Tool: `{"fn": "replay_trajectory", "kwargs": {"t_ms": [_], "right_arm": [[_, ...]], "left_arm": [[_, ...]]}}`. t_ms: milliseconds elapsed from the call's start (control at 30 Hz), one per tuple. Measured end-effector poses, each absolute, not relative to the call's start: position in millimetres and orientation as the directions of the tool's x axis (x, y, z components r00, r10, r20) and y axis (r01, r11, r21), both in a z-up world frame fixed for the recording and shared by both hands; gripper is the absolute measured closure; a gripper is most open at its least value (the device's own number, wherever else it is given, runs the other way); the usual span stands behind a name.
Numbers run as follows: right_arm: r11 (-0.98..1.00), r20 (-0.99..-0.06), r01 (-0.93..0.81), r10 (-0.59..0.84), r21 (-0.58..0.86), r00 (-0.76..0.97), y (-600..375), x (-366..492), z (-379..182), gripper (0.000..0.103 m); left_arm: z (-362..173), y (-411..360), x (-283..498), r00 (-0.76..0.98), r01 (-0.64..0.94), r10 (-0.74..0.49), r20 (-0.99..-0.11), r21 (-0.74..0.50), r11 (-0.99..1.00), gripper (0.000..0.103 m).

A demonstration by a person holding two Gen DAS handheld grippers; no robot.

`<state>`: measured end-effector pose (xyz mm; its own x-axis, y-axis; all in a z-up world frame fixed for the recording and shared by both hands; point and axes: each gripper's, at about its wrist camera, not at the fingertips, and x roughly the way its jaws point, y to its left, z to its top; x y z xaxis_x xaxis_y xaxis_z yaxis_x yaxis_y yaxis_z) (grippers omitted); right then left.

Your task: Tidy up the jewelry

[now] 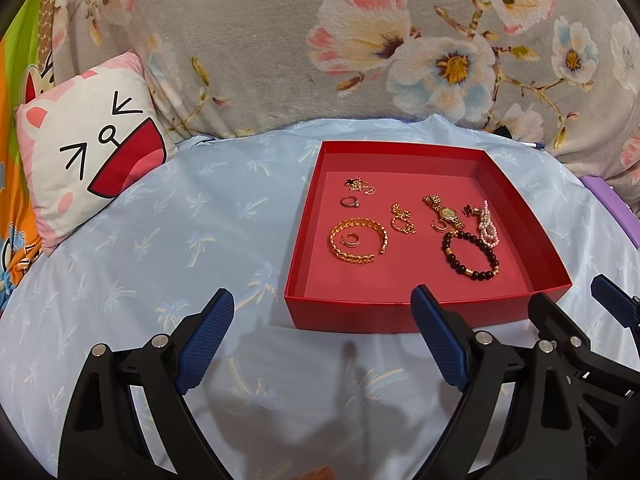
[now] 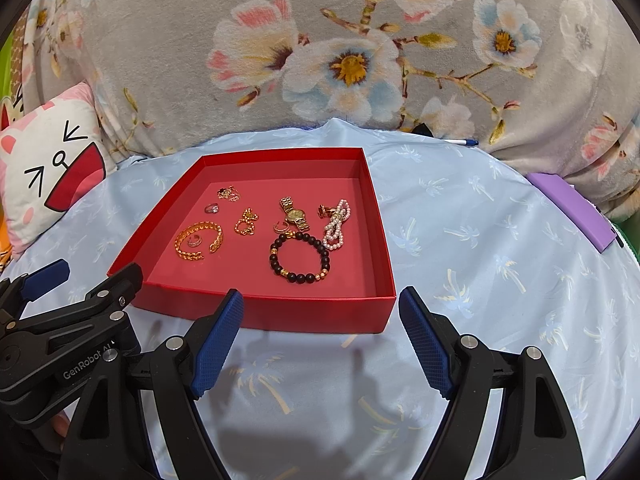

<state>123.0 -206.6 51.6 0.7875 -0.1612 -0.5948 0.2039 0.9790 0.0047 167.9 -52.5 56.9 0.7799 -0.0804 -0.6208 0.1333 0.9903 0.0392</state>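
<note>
I have both tools hovering short of the red tray (image 1: 424, 312), which sits on the blue palm-print bed sheet (image 1: 180, 220). The left tool (image 1: 322, 308) is spread wide and holds nothing; the right tool (image 2: 320, 308) is likewise wide apart and empty.

All the jewelry lies inside the tray, loose on its floor. Toward the tray's left side sits the gold chain bracelet (image 1: 359, 242) with a small ring inside its loop, and a stone ring (image 1: 350, 201) lies beyond it toward the far wall. Near the tray's middle is a small gold chain piece (image 1: 402, 219). Toward its right side lie the gold watch (image 2: 295, 214), the pearl strand (image 2: 338, 226) and, closest to the near wall, the dark bead bracelet (image 2: 299, 258).

The relation I would work from: the bead bracelet lies straight ahead of the right tool, just over the tray's near wall, flat and round with no long axis to line up. My right hand looks nearer to it; the left tool faces the tray's near-left corner, closer to the gold bracelet.

The near wall stands between either tool and the pieces, so I judge I must come down from above. The watch and pearls crowd the bead bracelet's far side.

Beyond the tray are a floral blanket (image 2: 320, 60), a cat-face pillow (image 1: 88, 160) left of it, and a purple box (image 2: 572, 208) to its right.
</note>
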Motion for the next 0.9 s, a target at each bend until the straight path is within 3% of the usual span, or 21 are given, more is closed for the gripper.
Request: {"fn": "replay_trajectory", "kwargs": {"t_ms": [667,900], "right_arm": [[0.978,-0.597,0.208,-0.163,0.007,0.785,-207.7,121.6,52.1,0.025],[0.976,-0.596,0.219,-0.171,0.008,0.784,-208.2,119.2,45.5,0.02]], "left_arm": [[50.2,-48.5,166.7,0.771,0.124,-0.073,-0.632,0.037,0.992,0.011],[48.2,-48.9,171.4,0.756,0.14,-0.094,-0.648,0.019,0.99,0.011]]}}
